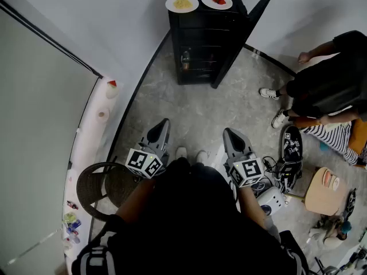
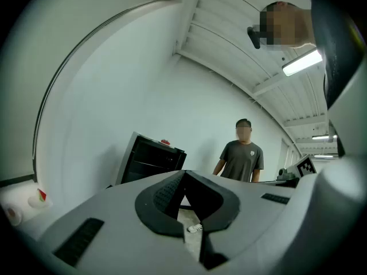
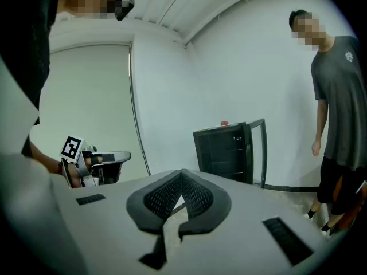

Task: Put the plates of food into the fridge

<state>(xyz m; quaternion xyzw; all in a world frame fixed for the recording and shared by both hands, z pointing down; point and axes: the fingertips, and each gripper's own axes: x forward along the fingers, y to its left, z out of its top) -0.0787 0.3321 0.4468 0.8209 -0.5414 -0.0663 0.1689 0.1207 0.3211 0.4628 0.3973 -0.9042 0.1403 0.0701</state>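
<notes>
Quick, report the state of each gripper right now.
Left gripper: closed, holding nothing.
Right gripper: closed, holding nothing.

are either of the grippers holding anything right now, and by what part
Nothing is held. The left gripper and the right gripper are both shut and empty. The plate of yellow food and the plate of red food sit on top of the fridge.

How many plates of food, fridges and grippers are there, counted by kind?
Plates of food: 2 (yellow food plate, red food plate)
Fridge: 1, door open
Grippers: 2 (left gripper, right gripper), both shut
Total: 5
</notes>
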